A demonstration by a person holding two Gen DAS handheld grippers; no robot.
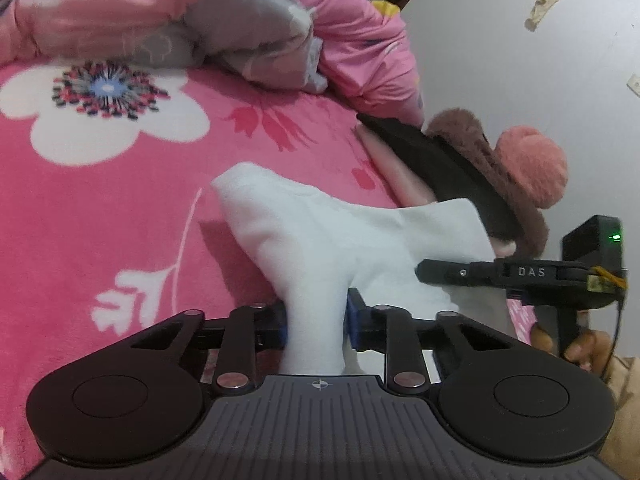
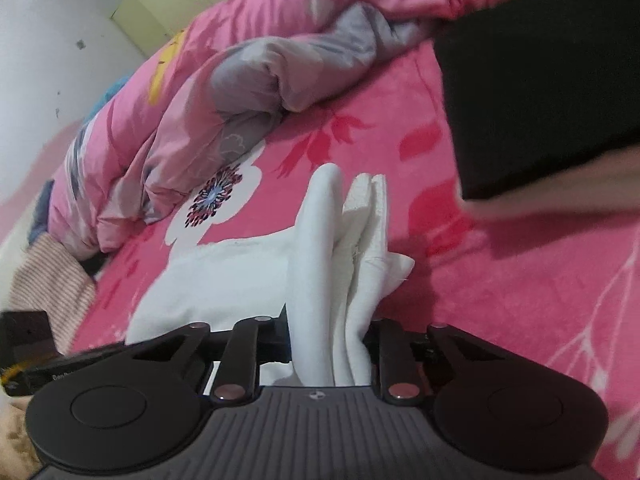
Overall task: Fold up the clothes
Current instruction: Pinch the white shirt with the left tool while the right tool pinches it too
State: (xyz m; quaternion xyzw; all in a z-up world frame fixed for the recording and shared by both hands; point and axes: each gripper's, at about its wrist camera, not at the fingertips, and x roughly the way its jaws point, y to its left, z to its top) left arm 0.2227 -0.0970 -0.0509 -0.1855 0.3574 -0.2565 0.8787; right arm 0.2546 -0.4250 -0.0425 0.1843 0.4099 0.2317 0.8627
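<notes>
L tool (image 1: 316, 320): clamped on white garment (image 1: 320, 232).
R tool (image 2: 330, 344): clamped on same cloth, bunched.
Garment: lifted just above pink bed (image 1: 120, 200).
Tip: keep edges level, tension even w/ both tools.

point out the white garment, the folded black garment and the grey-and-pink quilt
white garment (image 1: 320, 232), left wrist view, on its spread middle
folded black garment (image 2: 540, 92), right wrist view, on its flat top
grey-and-pink quilt (image 2: 256, 76), right wrist view, on a grey fold
</notes>
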